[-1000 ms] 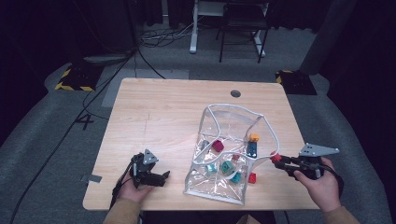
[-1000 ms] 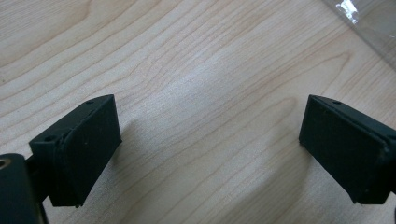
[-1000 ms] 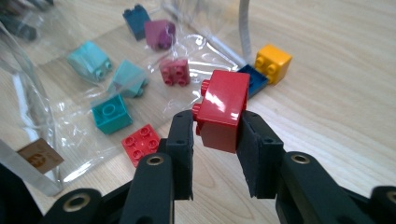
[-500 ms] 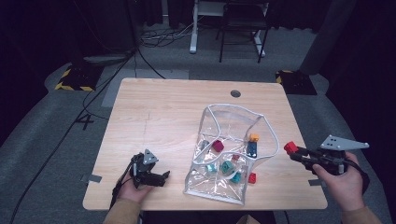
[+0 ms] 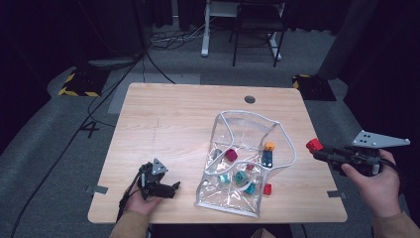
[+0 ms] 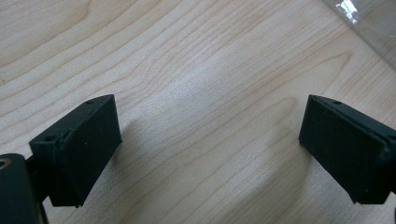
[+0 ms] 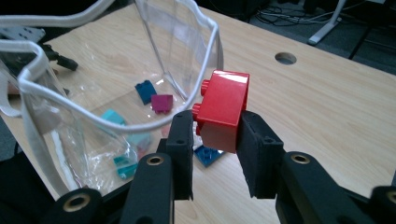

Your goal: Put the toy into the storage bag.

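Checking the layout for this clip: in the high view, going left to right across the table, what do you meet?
Left tool, jaws open on the bare table → clear plastic bag lying with small coloured bricks inside → red brick → right tool, shut on that brick and raised beyond the bag's right side.

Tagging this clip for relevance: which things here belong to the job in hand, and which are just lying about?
In the job:
red brick, clamped in the right gripper
clear bag holding coloured bricks

Lying about:
left gripper, open on the bare table
red brick beside the bag
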The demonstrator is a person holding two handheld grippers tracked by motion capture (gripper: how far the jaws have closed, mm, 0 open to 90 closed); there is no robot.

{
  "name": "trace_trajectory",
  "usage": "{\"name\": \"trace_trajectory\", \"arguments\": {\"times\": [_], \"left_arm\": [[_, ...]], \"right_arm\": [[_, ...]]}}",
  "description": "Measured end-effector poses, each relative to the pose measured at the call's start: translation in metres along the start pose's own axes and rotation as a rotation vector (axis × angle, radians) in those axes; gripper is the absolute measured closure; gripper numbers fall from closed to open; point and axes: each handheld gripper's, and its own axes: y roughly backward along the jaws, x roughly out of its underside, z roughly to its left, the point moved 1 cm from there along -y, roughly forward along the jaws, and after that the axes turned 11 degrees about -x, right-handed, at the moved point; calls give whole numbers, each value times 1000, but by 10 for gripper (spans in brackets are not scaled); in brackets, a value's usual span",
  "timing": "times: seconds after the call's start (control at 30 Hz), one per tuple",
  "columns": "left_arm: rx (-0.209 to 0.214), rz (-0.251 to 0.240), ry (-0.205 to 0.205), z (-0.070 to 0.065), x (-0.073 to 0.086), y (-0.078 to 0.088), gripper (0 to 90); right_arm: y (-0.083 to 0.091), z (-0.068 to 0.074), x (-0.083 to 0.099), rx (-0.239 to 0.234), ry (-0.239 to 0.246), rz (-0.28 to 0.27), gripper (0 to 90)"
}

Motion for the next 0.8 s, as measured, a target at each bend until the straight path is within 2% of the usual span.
{"name": "trace_trajectory", "arguments": {"times": [0.33, 0.8], "left_arm": [[-4, -1, 0, 0, 0, 0, 55], [-3, -1, 0, 0, 0, 0, 55]], "right_arm": [[-2, 4, -31, -27, 38, -13, 675], [-28, 9, -83, -80, 101, -17, 674]]}}
